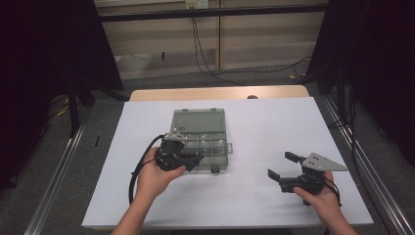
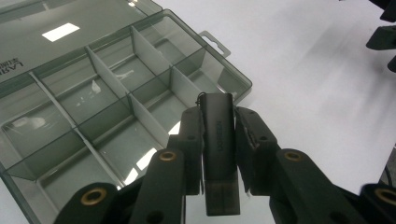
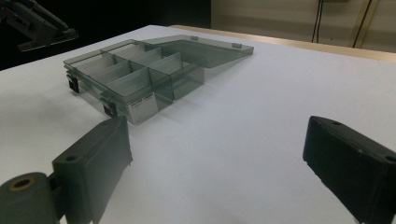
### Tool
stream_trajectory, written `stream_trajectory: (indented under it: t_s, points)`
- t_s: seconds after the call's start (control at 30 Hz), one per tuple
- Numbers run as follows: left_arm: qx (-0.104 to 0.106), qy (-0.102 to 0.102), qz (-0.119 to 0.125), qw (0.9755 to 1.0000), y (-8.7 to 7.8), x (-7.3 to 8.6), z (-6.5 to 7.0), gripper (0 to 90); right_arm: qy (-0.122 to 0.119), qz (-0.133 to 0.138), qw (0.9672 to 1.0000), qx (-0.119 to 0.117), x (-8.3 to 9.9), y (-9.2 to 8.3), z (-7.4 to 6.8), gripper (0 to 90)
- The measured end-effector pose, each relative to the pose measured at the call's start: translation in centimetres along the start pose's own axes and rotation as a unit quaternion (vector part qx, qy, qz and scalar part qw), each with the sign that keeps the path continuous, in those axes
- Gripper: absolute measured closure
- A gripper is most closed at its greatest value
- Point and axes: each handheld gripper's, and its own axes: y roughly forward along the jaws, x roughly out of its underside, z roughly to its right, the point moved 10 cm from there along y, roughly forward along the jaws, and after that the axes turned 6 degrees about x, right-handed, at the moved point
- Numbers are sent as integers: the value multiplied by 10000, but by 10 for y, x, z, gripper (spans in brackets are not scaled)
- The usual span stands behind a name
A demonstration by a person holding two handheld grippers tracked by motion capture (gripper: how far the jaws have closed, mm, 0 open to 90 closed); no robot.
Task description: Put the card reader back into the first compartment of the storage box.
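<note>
Risk: your left gripper point(image 2: 218, 140) jaws pinch the slim dark-grey plastic USB stick point(image 2: 219, 154) over the smoky clear compartment box point(image 2: 116, 112); tilt it and it snags a divider; right gripper point(image 3: 219, 163) jaws gape empty.

A lab: black curtains point(image 1: 44, 58), rails point(image 1: 54, 176), dangling cables point(image 1: 200, 44).

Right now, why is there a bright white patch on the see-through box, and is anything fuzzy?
In the left gripper view, ceiling light glares off the box lid and off compartment floors; the USB stick blurs at its near end. In the right gripper view, the near fingers look soft, while the box is sharper.
</note>
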Motion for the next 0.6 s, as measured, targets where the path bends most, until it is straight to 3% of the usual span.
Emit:
stream_trajectory:
  t_s: [0.6]
  points:
    - [-113,-154,10,9998,1,-7,-16,732,-9,0,10000,3,0,0,0,71]
